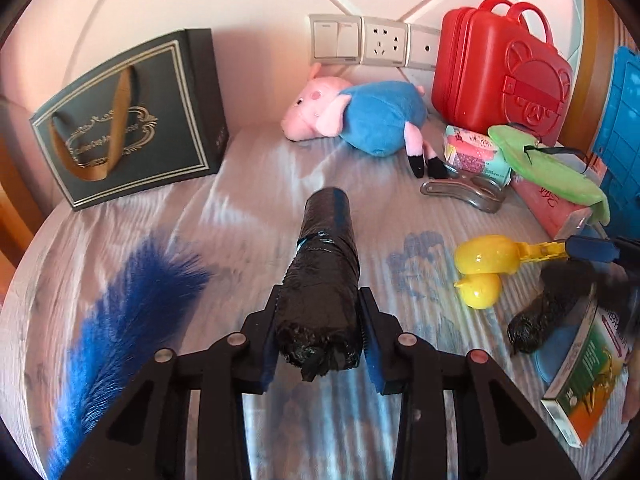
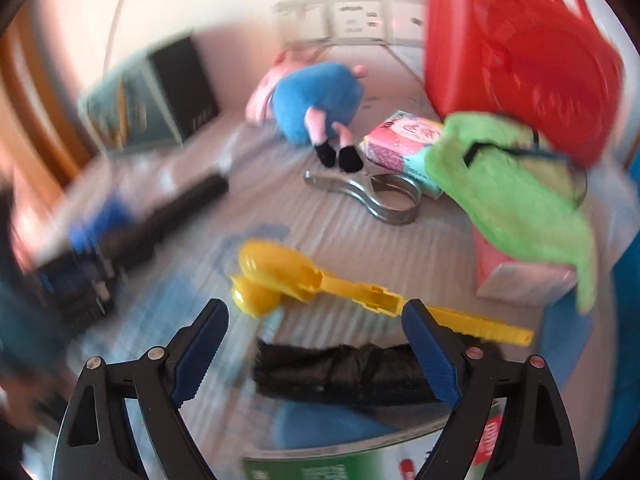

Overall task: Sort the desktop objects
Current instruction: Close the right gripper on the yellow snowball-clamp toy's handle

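My left gripper [image 1: 320, 304] is shut on a black roll of bin bags [image 1: 324, 264] and holds it over the patterned table, pointing away from me. It also shows blurred in the right wrist view [image 2: 160, 216]. My right gripper [image 2: 316, 316] is open and empty, just above a second black roll [image 2: 344, 372] that lies crosswise; this roll also shows in the left wrist view [image 1: 548, 312]. A yellow plastic scoop clamp [image 2: 304, 280] lies just beyond the right fingertips, its handle behind the right finger.
A dark gift bag [image 1: 132, 120] stands back left. A pig plush [image 1: 360, 112], a red case [image 1: 496, 68], a tissue pack [image 1: 472, 152], a green cloth [image 1: 548, 164], a metal opener [image 1: 468, 192], a blue feather [image 1: 128, 312] and a green box [image 1: 584, 372] surround the work area.
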Available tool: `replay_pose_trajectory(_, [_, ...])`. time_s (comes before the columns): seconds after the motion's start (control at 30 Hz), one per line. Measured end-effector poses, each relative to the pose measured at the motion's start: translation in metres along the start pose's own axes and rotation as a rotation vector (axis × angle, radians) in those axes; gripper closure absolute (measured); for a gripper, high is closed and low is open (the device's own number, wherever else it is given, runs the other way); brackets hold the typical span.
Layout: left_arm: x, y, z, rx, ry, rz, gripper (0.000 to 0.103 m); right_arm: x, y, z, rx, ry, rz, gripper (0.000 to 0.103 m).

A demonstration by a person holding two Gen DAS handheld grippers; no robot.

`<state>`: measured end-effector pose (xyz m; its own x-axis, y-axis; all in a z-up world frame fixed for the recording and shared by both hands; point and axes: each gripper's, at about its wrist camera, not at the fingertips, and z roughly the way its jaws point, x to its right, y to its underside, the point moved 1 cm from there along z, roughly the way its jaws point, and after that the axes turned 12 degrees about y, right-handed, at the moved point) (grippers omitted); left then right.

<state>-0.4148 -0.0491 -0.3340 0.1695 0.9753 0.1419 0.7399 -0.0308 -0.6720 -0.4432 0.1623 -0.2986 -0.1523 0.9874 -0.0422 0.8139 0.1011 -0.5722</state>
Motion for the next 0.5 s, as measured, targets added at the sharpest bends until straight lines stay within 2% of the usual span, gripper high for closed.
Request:
replay_pose_trajectory(0.07, [0.000, -0.001, -0.007, 0.009, -0.016, 0.018, 0.069, 0.012, -0.006, 0.002, -0.005, -0.003, 0.074, 0.012])
replay_pose_trajectory(0.13, [-0.002, -0.002, -0.012, 0.017, -0.017, 0.017, 0.069, 0.012, -0.015, 0.010, -0.012, 0.073, 0.084, 0.011])
replay_pose_trajectory(0.17, [-0.003, -0.003, -0.015, 0.020, -0.015, 0.013, 0.069, 0.008, -0.019, 0.013, -0.019, 0.083, 0.076, 0.009])
replay_pose_trajectory(0.27, [-0.008, -0.002, -0.022, 0.026, -0.025, 0.009, 0.069, -0.006, -0.024, 0.034, -0.105, 0.011, 0.064, 0.008])
replay_pose_trajectory(0.37, [-0.014, -0.001, -0.029, 0.030, -0.048, 0.007, 0.069, -0.026, -0.022, 0.056, -0.163, -0.007, 0.023, 0.012])
replay_pose_trajectory(0.4, [-0.016, -0.002, -0.031, 0.031, -0.049, 0.003, 0.069, -0.032, -0.020, 0.058, -0.176, -0.045, 0.022, 0.012])
replay_pose_trajectory(0.43, [-0.017, -0.002, -0.033, 0.033, -0.050, 0.003, 0.069, -0.036, -0.018, 0.054, -0.182, -0.126, 0.033, 0.014])
replay_pose_trajectory(0.5, [-0.019, -0.003, -0.035, 0.033, -0.052, 0.002, 0.069, -0.035, -0.018, 0.037, -0.131, -0.144, 0.024, 0.013])
